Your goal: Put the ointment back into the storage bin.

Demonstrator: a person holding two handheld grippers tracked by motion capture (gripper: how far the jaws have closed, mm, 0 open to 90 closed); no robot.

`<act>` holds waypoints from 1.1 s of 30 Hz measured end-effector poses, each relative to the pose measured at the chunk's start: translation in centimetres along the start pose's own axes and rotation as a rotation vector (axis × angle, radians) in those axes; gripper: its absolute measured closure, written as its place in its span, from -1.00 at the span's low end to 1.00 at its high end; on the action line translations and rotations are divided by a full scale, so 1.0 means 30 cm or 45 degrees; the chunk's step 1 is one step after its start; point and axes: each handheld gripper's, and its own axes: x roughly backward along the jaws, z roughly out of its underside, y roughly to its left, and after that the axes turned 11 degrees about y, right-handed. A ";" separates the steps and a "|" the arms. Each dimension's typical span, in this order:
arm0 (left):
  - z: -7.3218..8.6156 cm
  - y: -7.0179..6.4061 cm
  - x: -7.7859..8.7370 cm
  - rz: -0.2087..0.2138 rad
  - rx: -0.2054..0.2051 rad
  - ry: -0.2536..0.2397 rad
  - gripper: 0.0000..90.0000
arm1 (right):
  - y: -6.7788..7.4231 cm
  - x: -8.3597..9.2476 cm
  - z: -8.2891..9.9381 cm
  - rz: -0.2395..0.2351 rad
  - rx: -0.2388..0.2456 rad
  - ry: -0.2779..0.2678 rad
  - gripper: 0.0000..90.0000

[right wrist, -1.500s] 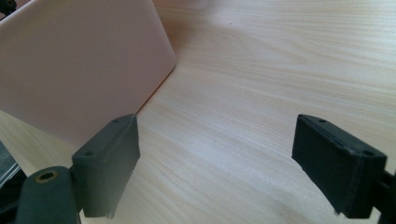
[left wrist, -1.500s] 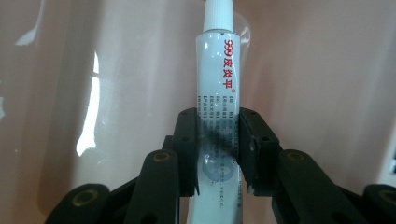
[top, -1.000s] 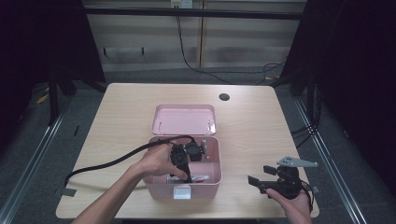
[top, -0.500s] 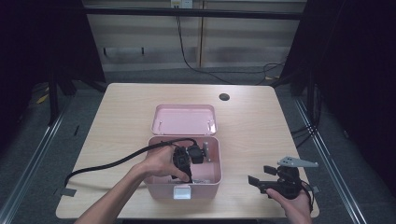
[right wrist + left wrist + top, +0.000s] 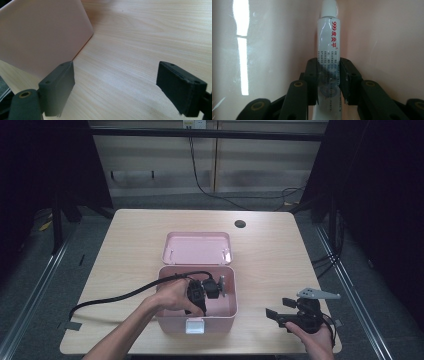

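High view first: a pink box [image 5: 172, 322] stands open near the front edge of the worktop [image 5: 125, 245], its lid [image 5: 197, 248] lying just behind it toward the far edge. The left gripper [image 5: 212, 289] reaches down inside the box, the left hand [image 5: 172, 295] wrapped around its body and a black cable [image 5: 115, 296] trailing off toward the left edge. The right gripper [image 5: 281, 309] rests near the front right corner, held in the right hand [image 5: 314, 336], well apart from the box.

Left gripper view — the jaws are clamped on a white tube [image 5: 329, 45] with red print and a white cap, gripping its lower half from both sides. The tube points away along the jaws, close against the glossy pink inside of the box.

Right gripper view — the jaws stand wide apart with nothing between them, low over bare wood grain. The box's outer pink wall rises just beside the left jaw.
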 end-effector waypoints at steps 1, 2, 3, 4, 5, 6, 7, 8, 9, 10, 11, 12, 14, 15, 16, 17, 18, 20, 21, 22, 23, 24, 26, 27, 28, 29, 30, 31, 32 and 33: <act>0.000 0.000 0.000 0.000 0.000 0.000 0.56 | 0.000 0.000 0.000 0.000 0.000 0.000 -0.68; -0.002 0.004 -0.003 0.000 0.007 0.003 0.56 | -0.001 0.000 0.000 0.001 0.002 -0.001 -0.68; -0.003 0.006 -0.007 0.009 0.017 -0.004 0.56 | -0.001 0.000 0.000 0.000 0.004 -0.002 -0.68; -0.003 0.006 -0.007 0.009 0.017 -0.004 0.56 | -0.001 0.000 0.000 0.000 0.004 -0.002 -0.68; -0.005 0.007 -0.011 0.016 0.012 0.002 0.56 | -0.001 0.000 0.000 0.001 0.003 -0.002 -0.68; -0.007 0.009 -0.013 0.020 0.010 0.011 0.56 | -0.002 0.000 0.000 0.000 0.003 -0.001 -0.68; -0.008 0.011 -0.015 0.021 0.010 0.015 0.56 | -0.001 0.000 0.000 0.000 0.003 -0.001 -0.68; -0.009 0.012 -0.017 0.026 0.012 0.013 0.56 | -0.001 0.000 0.000 0.000 0.004 -0.001 -0.68; -0.010 0.014 -0.019 0.030 0.016 0.017 0.56 | -0.002 0.000 0.000 0.000 0.004 -0.002 -0.68; -0.012 0.015 -0.022 0.034 0.026 0.015 0.56 | -0.002 0.000 0.000 -0.001 0.003 0.000 -0.68; -0.013 0.017 -0.023 0.031 0.027 0.012 0.56 | -0.001 0.000 0.000 0.001 0.003 0.000 -0.68; -0.014 0.017 -0.024 0.034 0.024 0.016 0.56 | -0.001 0.000 0.000 0.000 0.003 -0.001 -0.68; -0.015 0.018 -0.027 0.034 0.020 0.026 0.56 | -0.001 0.000 0.000 0.000 0.002 -0.002 -0.69; -0.016 0.021 -0.031 0.034 0.030 0.027 0.56 | -0.001 0.000 0.000 0.003 -0.002 -0.001 -0.69; -0.018 0.022 -0.035 0.033 0.025 0.047 0.56 | -0.002 0.000 0.000 0.004 -0.005 -0.001 -0.69; -0.019 0.023 -0.036 0.029 0.034 0.045 0.56 | -0.002 0.000 0.000 0.006 -0.007 -0.002 -0.69; -0.019 0.023 -0.036 0.029 0.034 0.045 0.56 | -0.002 0.000 0.000 0.007 -0.010 -0.002 -0.69; -0.019 0.027 -0.037 0.032 0.029 0.047 0.56 | -0.002 0.001 0.000 0.007 -0.016 -0.001 -0.69; -0.019 0.028 -0.038 0.033 0.025 0.051 0.56 | -0.002 0.001 0.000 0.007 -0.016 -0.001 -0.69; -0.019 0.029 -0.040 0.033 0.027 0.053 0.56 | -0.002 0.001 0.000 0.006 -0.020 -0.001 -0.69; -0.020 0.028 -0.041 0.033 0.030 0.059 0.55 | -0.003 0.000 0.000 0.006 -0.015 0.000 -0.69; -0.019 0.029 -0.042 0.038 0.032 0.055 0.55 | -0.003 0.000 0.000 0.006 -0.015 0.000 -0.69; -0.021 0.027 -0.048 0.022 0.026 0.070 0.55 | -0.003 0.000 0.000 0.005 -0.012 0.003 -0.69; -0.022 0.028 -0.049 0.019 0.034 0.068 0.55 | -0.002 -0.001 -0.001 0.005 -0.014 0.004 -0.69; -0.022 0.028 -0.049 0.019 0.034 0.068 0.55 | -0.002 -0.001 -0.001 0.005 -0.014 0.004 -0.69; -0.021 0.030 -0.050 0.014 0.038 0.065 0.55 | -0.002 -0.001 -0.001 0.005 -0.013 0.009 -0.69; -0.021 0.030 -0.050 0.014 0.038 0.065 0.55 | -0.002 -0.001 -0.001 0.005 -0.013 0.009 -0.69; -0.022 0.031 -0.054 0.013 0.048 0.077 0.54 | -0.001 -0.001 -0.001 0.005 -0.014 0.009 -0.69; -0.022 0.031 -0.054 0.013 0.048 0.077 0.54 | -0.001 -0.001 -0.001 0.005 -0.014 0.009 -0.69; -0.022 0.032 -0.056 -0.008 0.058 0.095 0.53 | -0.001 -0.001 -0.001 0.004 -0.013 0.009 -0.69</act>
